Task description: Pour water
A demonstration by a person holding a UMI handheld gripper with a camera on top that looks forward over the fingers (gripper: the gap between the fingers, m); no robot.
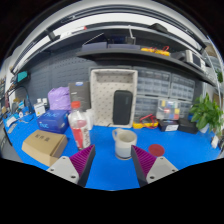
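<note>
Gripper view: cup upright just ahead of open tool.

A workshop: blue workbench, overhead shelf, scattered tools, storage bins.

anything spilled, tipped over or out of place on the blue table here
Nothing stands out. The white cup stands upright on the blue table, just ahead of the open gripper. The bottle beside it is upright too, and no spill shows around either.
</note>
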